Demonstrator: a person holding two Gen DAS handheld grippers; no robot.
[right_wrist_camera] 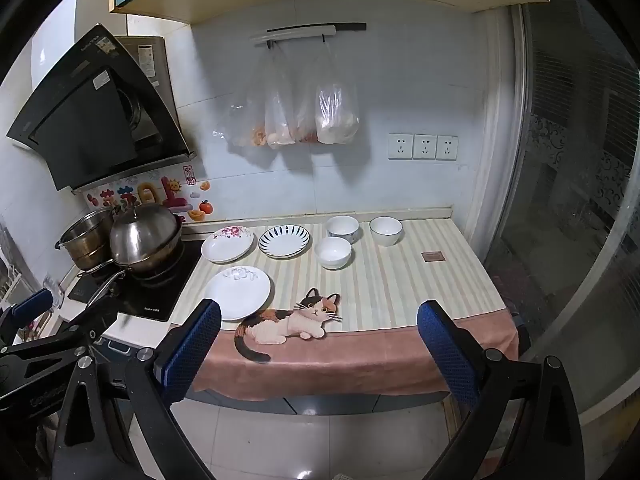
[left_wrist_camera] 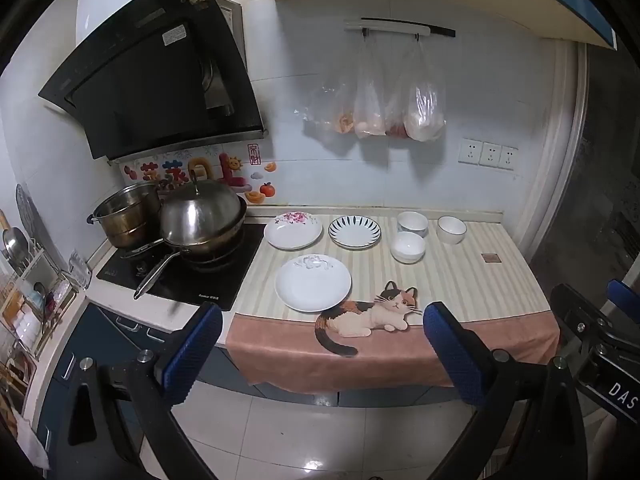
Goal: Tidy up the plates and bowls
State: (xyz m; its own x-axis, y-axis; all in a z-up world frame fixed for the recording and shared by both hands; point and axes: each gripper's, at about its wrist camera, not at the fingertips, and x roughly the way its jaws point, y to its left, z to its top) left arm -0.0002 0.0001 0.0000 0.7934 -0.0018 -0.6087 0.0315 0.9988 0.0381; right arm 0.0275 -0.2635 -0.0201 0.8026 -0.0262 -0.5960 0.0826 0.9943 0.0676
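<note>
Three plates lie on the striped cloth: a plain white plate (left_wrist_camera: 313,288) (right_wrist_camera: 238,293) nearest me, a pink-flowered plate (left_wrist_camera: 293,230) (right_wrist_camera: 227,243) behind it, and a blue-striped plate (left_wrist_camera: 354,232) (right_wrist_camera: 283,241) beside that. Three white bowls stand to their right: one at the back (left_wrist_camera: 412,222) (right_wrist_camera: 342,229), one in front of it (left_wrist_camera: 407,246) (right_wrist_camera: 333,252), one farthest right (left_wrist_camera: 451,229) (right_wrist_camera: 385,230). My left gripper (left_wrist_camera: 322,326) and right gripper (right_wrist_camera: 319,324) both hang open and empty in front of the counter edge, well short of the dishes.
A lidded wok (left_wrist_camera: 202,220) and a steel pot (left_wrist_camera: 128,216) sit on the black hob (left_wrist_camera: 224,276) at the left. The cloth with a cat picture (left_wrist_camera: 372,312) drapes over the counter's front edge. A small brown square (left_wrist_camera: 490,258) lies at right. Plastic bags (left_wrist_camera: 380,108) hang on the wall.
</note>
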